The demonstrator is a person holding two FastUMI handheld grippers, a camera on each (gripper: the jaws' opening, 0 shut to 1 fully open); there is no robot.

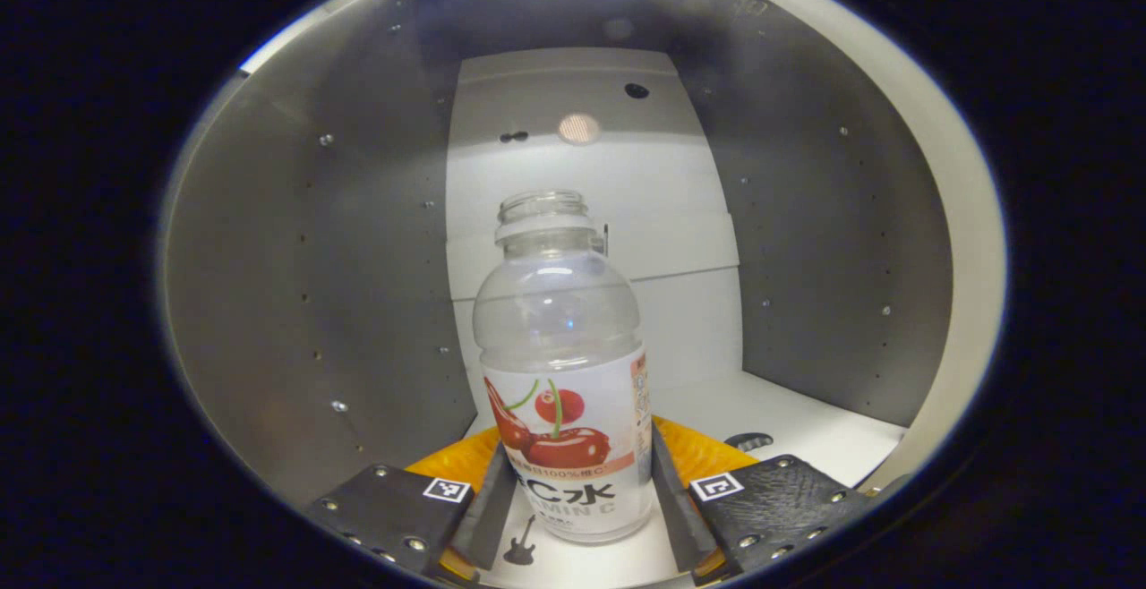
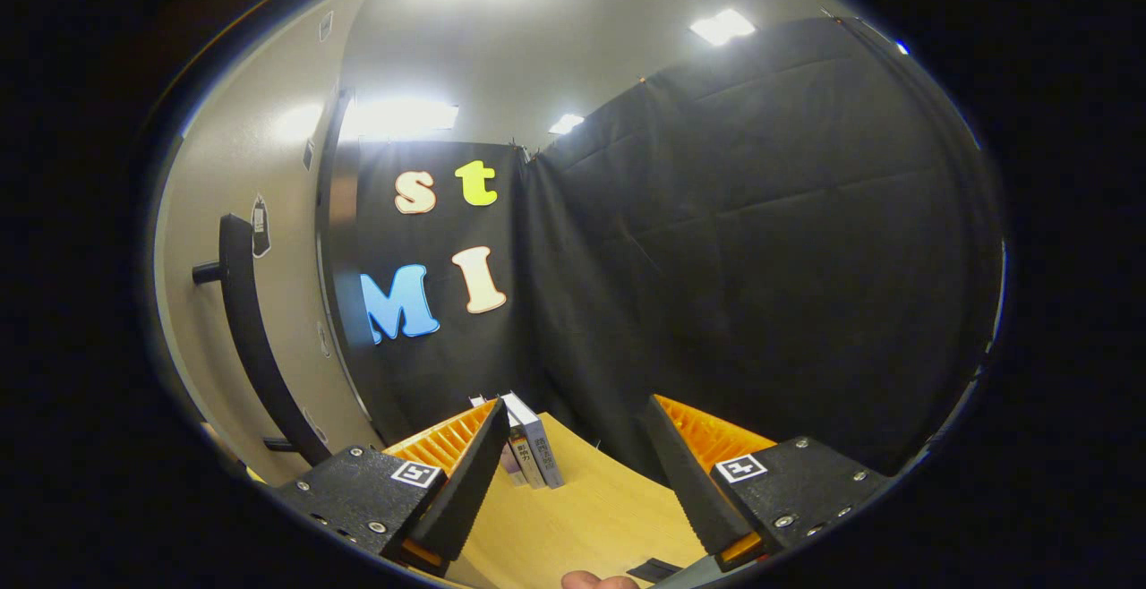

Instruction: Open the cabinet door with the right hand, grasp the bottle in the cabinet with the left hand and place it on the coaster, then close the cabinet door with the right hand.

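left tongs (image 1: 582, 490): your fingers flank the clear uncapped plastic bottle with the cherry label (image 1: 562, 374), pads at or very near its lower sides. Can't tell if both press yet, so I won't call it gripped.
right tongs (image 2: 568, 473): parted wide, holding nothing, aimed out over the light wooden surface (image 2: 573, 517).
bottle: upright on the white floor of the grey-walled cabinet interior (image 1: 304, 285), centred between your left fingers.
door: pale cabinet door with the black bar handle (image 2: 246, 320) stands swung out at the left of the right gripper view, so the opening step looks done.
step: grasp the bottle, left hand.
next: close fully on the label band, lift clear of the floor, draw straight out without clipping the side walls, then go to the coaster. I can't spot the coaster.
background: small upright books (image 2: 528, 450) at the far edge of the surface.
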